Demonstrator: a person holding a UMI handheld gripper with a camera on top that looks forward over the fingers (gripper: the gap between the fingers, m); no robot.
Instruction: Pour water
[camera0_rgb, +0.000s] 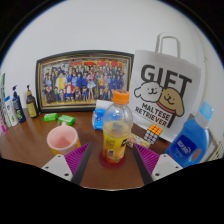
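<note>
Bottle (117, 130) with orange cap stood upright on the table (30, 140) between the gripper (113, 160) fingers — jaws apart, gaps on both sides, nothing grasped; pink cup (62, 140) just left of it — gift bag (165, 90) behind

Ahead of me runs a brown wooden counter (28, 148) with a smooth, faintly shiny top. Behind it stands a plain, pale wall (100, 30), evenly lit, with no strong shadows on it. Leaning against that wall is a framed group photograph (84, 80) in a dark, ornate frame, resting on the counter. Beside the frame stands a white paper gift bag (165, 85) with loop handles, printed with the word GIFT and a cartoon dog. At the far side of the counter, near the frame, a row of small dark bottles (15, 105) lines up against the wall.
</note>
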